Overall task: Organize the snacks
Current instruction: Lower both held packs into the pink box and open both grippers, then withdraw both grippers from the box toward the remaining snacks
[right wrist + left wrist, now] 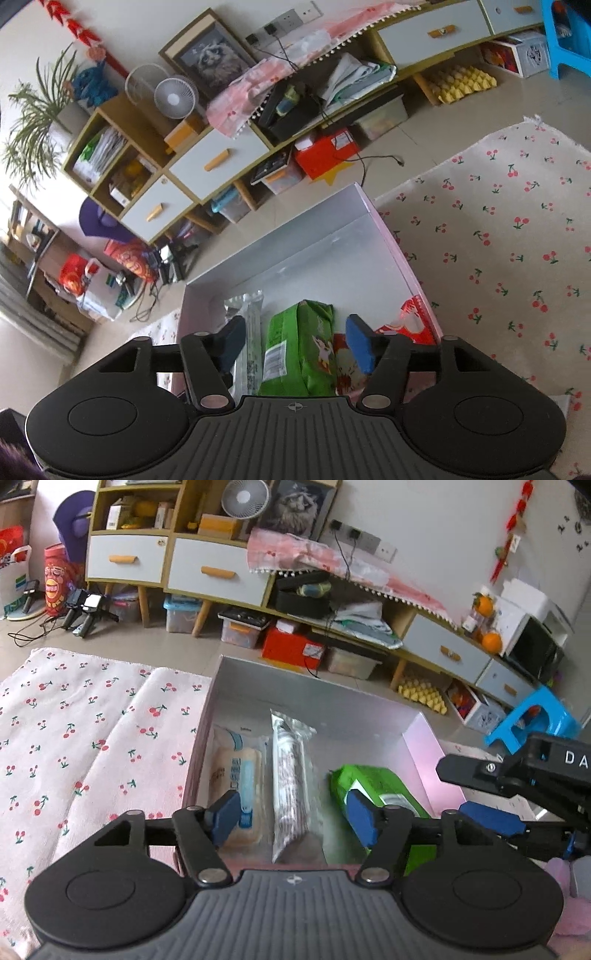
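A pale pink open box (pixel 424 738) holds snack packs side by side: a clear pack with blue print (pixel 236 771) at the left, a long clear pack of brownish biscuits (pixel 291 786) in the middle, and a green pack (pixel 376 786) at the right. My left gripper (pixel 293 818) hangs open and empty just above them. In the right wrist view the same box (pixel 391 236) shows the clear pack (pixel 251 332), the green pack (pixel 299 350) and a red pack (pixel 410 321) against the right wall. My right gripper (pixel 295 341) is open and empty over the green pack; it also shows in the left wrist view (pixel 491 801).
The box sits on a white cloth with red cherries (pixel 74 738), which spreads on both sides (pixel 517 240). Beyond it are tiled floor, a low cabinet with drawers (pixel 218 572), storage bins, a red box (pixel 291 646) and a blue stool (pixel 535 720).
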A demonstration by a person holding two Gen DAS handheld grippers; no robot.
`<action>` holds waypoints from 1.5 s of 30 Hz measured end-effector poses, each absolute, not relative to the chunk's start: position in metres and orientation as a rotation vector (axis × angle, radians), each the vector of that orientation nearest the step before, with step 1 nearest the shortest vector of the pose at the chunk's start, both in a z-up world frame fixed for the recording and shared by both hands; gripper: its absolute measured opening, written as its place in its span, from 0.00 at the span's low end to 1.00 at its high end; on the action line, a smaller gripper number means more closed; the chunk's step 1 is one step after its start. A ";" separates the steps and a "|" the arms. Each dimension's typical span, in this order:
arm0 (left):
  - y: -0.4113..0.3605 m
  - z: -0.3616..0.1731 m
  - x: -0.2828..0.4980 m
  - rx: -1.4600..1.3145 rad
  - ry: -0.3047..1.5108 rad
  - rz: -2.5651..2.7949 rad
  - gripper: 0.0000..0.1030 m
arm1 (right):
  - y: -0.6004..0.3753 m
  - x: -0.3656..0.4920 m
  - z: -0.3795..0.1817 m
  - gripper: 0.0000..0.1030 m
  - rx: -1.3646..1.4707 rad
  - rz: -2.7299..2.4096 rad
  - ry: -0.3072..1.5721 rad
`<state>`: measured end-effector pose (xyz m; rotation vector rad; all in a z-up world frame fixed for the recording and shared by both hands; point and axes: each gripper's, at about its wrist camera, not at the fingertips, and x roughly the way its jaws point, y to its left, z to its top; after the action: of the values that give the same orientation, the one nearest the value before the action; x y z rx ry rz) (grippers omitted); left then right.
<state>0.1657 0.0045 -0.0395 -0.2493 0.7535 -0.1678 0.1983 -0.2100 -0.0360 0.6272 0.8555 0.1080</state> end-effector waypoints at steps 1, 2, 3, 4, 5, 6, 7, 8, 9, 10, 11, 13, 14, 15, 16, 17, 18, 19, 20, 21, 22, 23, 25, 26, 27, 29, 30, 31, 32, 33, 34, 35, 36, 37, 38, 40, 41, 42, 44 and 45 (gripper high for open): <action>0.005 -0.038 0.164 -0.244 0.758 -0.167 0.68 | -0.210 0.196 -0.034 0.65 0.621 0.109 0.859; 0.005 -0.037 0.161 -0.242 0.763 -0.166 0.71 | -0.210 0.194 -0.033 0.65 0.613 0.112 0.864; 0.006 -0.036 0.160 -0.243 0.771 -0.167 0.73 | -0.211 0.192 -0.031 0.66 0.604 0.115 0.870; 0.007 -0.035 0.158 -0.244 0.777 -0.169 0.74 | -0.211 0.190 -0.030 0.66 0.596 0.117 0.874; 0.008 -0.034 0.157 -0.244 0.783 -0.170 0.75 | -0.212 0.188 -0.029 0.68 0.588 0.118 0.876; 0.010 -0.033 0.155 -0.241 0.791 -0.171 0.78 | -0.213 0.185 -0.026 0.72 0.578 0.120 0.876; 0.011 -0.032 0.153 -0.237 0.795 -0.172 0.80 | -0.214 0.183 -0.025 0.73 0.570 0.122 0.874; 0.011 -0.031 0.151 -0.227 0.791 -0.175 0.81 | -0.214 0.180 -0.023 0.75 0.562 0.123 0.874; 0.010 -0.030 0.148 -0.207 0.789 -0.176 0.84 | -0.215 0.177 -0.021 0.76 0.554 0.124 0.874; 0.010 -0.029 0.146 -0.191 0.790 -0.175 0.86 | -0.216 0.174 -0.020 0.76 0.546 0.127 0.876; 0.010 -0.028 0.142 -0.174 0.791 -0.178 0.87 | -0.217 0.172 -0.019 0.78 0.538 0.130 0.877; 0.010 -0.027 0.138 -0.150 0.793 -0.191 0.88 | -0.218 0.166 -0.016 0.81 0.515 0.136 0.877; 0.011 -0.027 0.135 -0.140 0.794 -0.200 0.89 | -0.218 0.163 -0.015 0.82 0.502 0.139 0.877; 0.012 -0.026 0.133 -0.134 0.794 -0.204 0.91 | -0.218 0.159 -0.014 0.83 0.490 0.141 0.877; 0.012 -0.025 0.130 -0.126 0.794 -0.207 0.92 | -0.219 0.157 -0.013 0.84 0.479 0.144 0.878; 0.013 -0.025 0.127 -0.117 0.795 -0.209 0.93 | -0.219 0.154 -0.013 0.84 0.469 0.148 0.880; 0.014 -0.025 0.124 -0.108 0.796 -0.211 0.94 | -0.220 0.151 -0.012 0.84 0.460 0.151 0.881; 0.015 -0.025 0.122 -0.101 0.799 -0.212 0.94 | -0.220 0.148 -0.012 0.85 0.450 0.156 0.883; 0.016 -0.026 0.120 -0.094 0.802 -0.213 0.94 | -0.220 0.145 -0.011 0.85 0.440 0.160 0.885; 0.016 -0.027 0.118 -0.086 0.806 -0.211 0.95 | -0.220 0.143 -0.011 0.85 0.431 0.161 0.887; 0.017 -0.028 0.117 -0.079 0.810 -0.208 0.95 | -0.221 0.140 -0.011 0.86 0.419 0.162 0.890; 0.018 -0.028 0.116 -0.072 0.813 -0.204 0.95 | -0.221 0.138 -0.011 0.86 0.409 0.164 0.890; 0.020 -0.029 0.112 -0.064 0.816 -0.196 0.96 | -0.221 0.133 -0.011 0.87 0.377 0.163 0.892; 0.022 -0.030 0.110 -0.063 0.817 -0.193 0.96 | -0.222 0.131 -0.011 0.87 0.361 0.163 0.893; 0.024 -0.030 0.108 -0.063 0.819 -0.191 0.97 | -0.222 0.129 -0.012 0.87 0.345 0.163 0.894; 0.027 -0.031 0.105 -0.060 0.825 -0.192 0.98 | -0.222 0.123 -0.013 0.88 0.313 0.169 0.898; 0.028 -0.031 0.103 -0.055 0.825 -0.195 0.98 | -0.222 0.121 -0.013 0.88 0.300 0.173 0.900; 0.029 -0.031 0.102 -0.047 0.826 -0.197 0.99 | -0.222 0.119 -0.014 0.88 0.285 0.176 0.902; 0.031 -0.032 0.101 -0.039 0.827 -0.197 0.99 | -0.222 0.117 -0.015 0.89 0.273 0.179 0.904; 0.034 -0.033 0.098 -0.031 0.827 -0.195 0.99 | -0.222 0.115 -0.015 0.89 0.261 0.181 0.907; 0.037 -0.034 0.097 -0.025 0.828 -0.191 0.99 | -0.223 0.112 -0.017 0.89 0.251 0.182 0.910; 0.039 -0.034 0.095 -0.022 0.829 -0.187 0.99 | -0.224 0.110 -0.017 0.89 0.243 0.181 0.912; 0.043 -0.035 0.093 -0.020 0.831 -0.182 0.99 | -0.225 0.108 -0.019 0.90 0.236 0.180 0.915; 0.046 -0.036 0.093 -0.021 0.835 -0.179 0.99 | -0.226 0.106 -0.020 0.90 0.228 0.178 0.920; 0.050 -0.038 0.092 -0.023 0.841 -0.174 0.99 | -0.227 0.105 -0.021 0.90 0.221 0.175 0.924; 0.057 -0.040 0.091 -0.025 0.853 -0.165 0.99 | -0.229 0.103 -0.022 0.90 0.207 0.166 0.929; 0.061 -0.041 0.090 -0.027 0.861 -0.160 0.99 | -0.230 0.103 -0.023 0.90 0.201 0.161 0.931; 0.063 -0.042 0.090 -0.030 0.867 -0.155 0.99 | -0.231 0.103 -0.023 0.90 0.196 0.156 0.933; 0.069 -0.044 0.089 -0.037 0.878 -0.142 0.99 | -0.234 0.102 -0.025 0.90 0.190 0.143 0.940; 0.071 -0.046 0.089 -0.038 0.886 -0.132 0.99 | -0.235 0.102 -0.026 0.90 0.190 0.137 0.943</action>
<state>0.0890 0.0708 -0.0455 -0.0383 0.8856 -0.1322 0.1023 -0.2352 -0.0260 0.1897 0.9433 0.1365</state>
